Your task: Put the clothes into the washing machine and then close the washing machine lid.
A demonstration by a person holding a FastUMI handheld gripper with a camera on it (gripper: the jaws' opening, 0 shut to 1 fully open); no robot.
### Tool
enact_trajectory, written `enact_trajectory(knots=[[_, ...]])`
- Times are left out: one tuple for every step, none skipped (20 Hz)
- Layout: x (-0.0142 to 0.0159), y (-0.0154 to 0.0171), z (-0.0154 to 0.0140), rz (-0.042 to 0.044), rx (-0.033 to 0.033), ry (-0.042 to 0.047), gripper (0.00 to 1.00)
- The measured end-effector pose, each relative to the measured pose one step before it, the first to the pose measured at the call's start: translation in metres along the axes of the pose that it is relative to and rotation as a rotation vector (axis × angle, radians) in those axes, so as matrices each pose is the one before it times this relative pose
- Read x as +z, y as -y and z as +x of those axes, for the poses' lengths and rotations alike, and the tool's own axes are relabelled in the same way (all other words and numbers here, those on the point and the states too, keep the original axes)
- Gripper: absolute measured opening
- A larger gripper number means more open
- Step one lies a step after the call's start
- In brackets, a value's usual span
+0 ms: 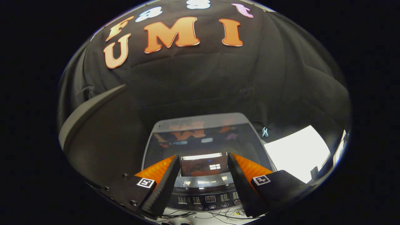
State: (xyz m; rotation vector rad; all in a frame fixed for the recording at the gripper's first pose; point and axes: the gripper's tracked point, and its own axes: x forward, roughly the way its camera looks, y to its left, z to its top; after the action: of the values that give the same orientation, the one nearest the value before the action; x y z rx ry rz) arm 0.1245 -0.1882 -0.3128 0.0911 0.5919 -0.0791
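- Below the gripper (pixel 203 161) sits the washing machine (pixel 206 156), seen from above, and its glass lid (pixel 203 140) lies flat and closed over the tub.
- Fingers are spread wide apart, one on each side of the lid's near half, and nothing sits between them: no cloth, no handle, just open air above the glass.
- Fingertips (pixel 175 161) hang over the lid's front part; whether they touch the glass I cannot tell from this angle.
- That lid is dark and shiny, and it mirrors the lights overhead plus a bright patch right between the fingers.
- Nearer than the lid, between the finger bases, runs the control panel (pixel 210 199), a grey strip with small buttons and little displays, too small to make out.
- Closer still than the panel, a tangle of thin cables (pixel 200 215) lies on a pale surface.
- No clothes can be made out through the glass; the reflections hide whatever is inside the tub.
- Off to the right of the machine, a bright white sheet (pixel 297 153) lies flat, well apart from the fingers.
- Beside that sheet, near the lid's far right corner, a small pale clip (pixel 265 132) sits against the dark cloth.
- Beyond the machine hangs the black cloth wall (pixel 200 84), folded and creased.
- Left of the machine, a pale curved edge (pixel 90 109) sweeps up against the cloth; what it belongs to I cannot tell.
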Motion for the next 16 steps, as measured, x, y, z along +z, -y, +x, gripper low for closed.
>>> enact_trajectory(knots=[[0.02234, -0.00602, -0.00891, 0.00651, 0.00937, 0.04015, 0.98], [0.02332, -0.00441, -0.00951, 0.00117, 0.00813, 0.03618, 0.98], [0.02337, -0.00542, -0.01118, -0.00810, 0.00699, 0.03892, 0.98], [0.02610, -0.00524, -0.01144, -0.01348, 0.00437, 0.04171, 0.98], [0.02791, -0.00751, -0.00993, -0.01456, 0.00248, 0.04735, 0.98], [0.02880, -0.00718, -0.01047, -0.01292, 0.00162, 0.04431, 0.98], [0.02627, -0.00646, -0.01004, -0.01011, 0.00255, 0.03856, 0.98], [0.02553, -0.00738, -0.00854, -0.01363, 0.00313, 0.04048, 0.98], [0.02614, -0.00546, -0.01014, -0.01377, 0.00326, 0.04225, 0.97], [0.02647, -0.00787, -0.00847, -0.01816, 0.00969, 0.04609, 0.98], [0.02277, -0.01114, -0.00848, -0.01880, 0.00644, 0.04604, 0.98], [0.02160, -0.00820, -0.00640, -0.01973, 0.00520, 0.03898, 0.98], [0.01915, -0.00485, -0.00311, -0.02693, -0.00458, 0.03045, 0.98], [0.01274, -0.00070, -0.00190, -0.02460, -0.00846, 0.02213, 0.98], [0.00976, -0.00327, -0.00289, -0.01359, -0.00163, 0.01396, 0.98], [0.00733, -0.00307, -0.00153, -0.00211, -0.00029, 0.01558, 0.98]])
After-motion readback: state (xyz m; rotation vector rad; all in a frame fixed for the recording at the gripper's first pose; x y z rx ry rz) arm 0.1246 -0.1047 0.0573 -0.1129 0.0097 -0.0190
